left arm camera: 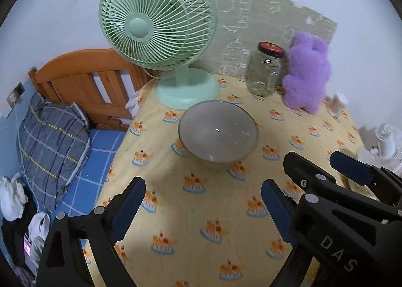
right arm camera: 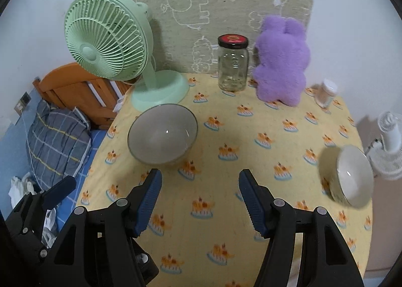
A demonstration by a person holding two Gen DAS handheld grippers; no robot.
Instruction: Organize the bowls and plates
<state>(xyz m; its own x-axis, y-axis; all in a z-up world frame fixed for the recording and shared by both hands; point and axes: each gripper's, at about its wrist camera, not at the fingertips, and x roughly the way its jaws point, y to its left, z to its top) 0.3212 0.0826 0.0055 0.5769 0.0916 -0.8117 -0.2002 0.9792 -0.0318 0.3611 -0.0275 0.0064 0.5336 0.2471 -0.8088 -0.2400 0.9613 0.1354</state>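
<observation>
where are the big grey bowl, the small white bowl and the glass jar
big grey bowl (right arm camera: 162,133), right wrist view, inside of the bowl
small white bowl (right arm camera: 351,176), right wrist view, inner wall
glass jar (right arm camera: 233,68), right wrist view, clear body below the lid

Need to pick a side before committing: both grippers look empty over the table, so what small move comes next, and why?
Probably ease the left gripper forward toward the large grey bowl by the green fan. Its jaws stand open and empty, and the bowl lies just ahead of them. The right gripper is also open and empty; the smaller white bowl sits off to its right near the table edge.
</observation>
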